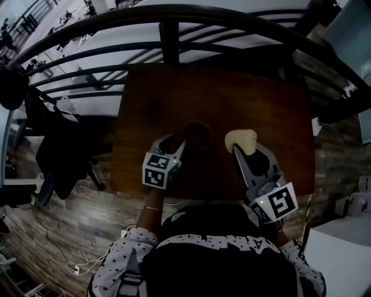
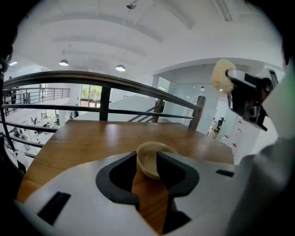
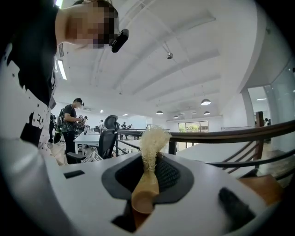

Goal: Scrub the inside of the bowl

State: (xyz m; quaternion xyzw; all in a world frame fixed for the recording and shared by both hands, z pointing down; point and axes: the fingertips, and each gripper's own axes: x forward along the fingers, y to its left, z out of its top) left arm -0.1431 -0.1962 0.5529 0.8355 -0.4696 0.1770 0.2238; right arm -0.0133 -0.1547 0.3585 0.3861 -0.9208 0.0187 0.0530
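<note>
Nearest the head camera is the person's dark shirt [image 1: 220,261], with star-patterned sleeves [image 1: 116,272] reaching forward to a brown wooden table [image 1: 261,104] that stands against a dark railing [image 1: 174,17].

On the left, the left gripper [image 1: 171,146] is angled down toward the table, its jaws spread as wide as they go. The small wooden bowl [image 2: 148,161] sits upright on the tabletop right at the jaw tips, its near wall between them. The right-hand jaw seems to lie against the rim, though no view shows for certain that it touches. The left-hand jaw stands clear of the bowl, so nothing is gripped. This placement reads as a set-up to steady the bowl: a light bowl would slide or spin under scrubbing unless one side is pinned.

To the right of the bowl and raised above the table, the right gripper [image 1: 239,152] points roughly level. Its jaws are closed on the brush [image 3: 146,184], clamping the wooden handle so that the pale, fibrous head sticks out past the tips, free to work. The bristles are beside the bowl and not yet in it, so scrubbing looks not to have begun. The brush would need to tip downward and move left over the opening.
</note>
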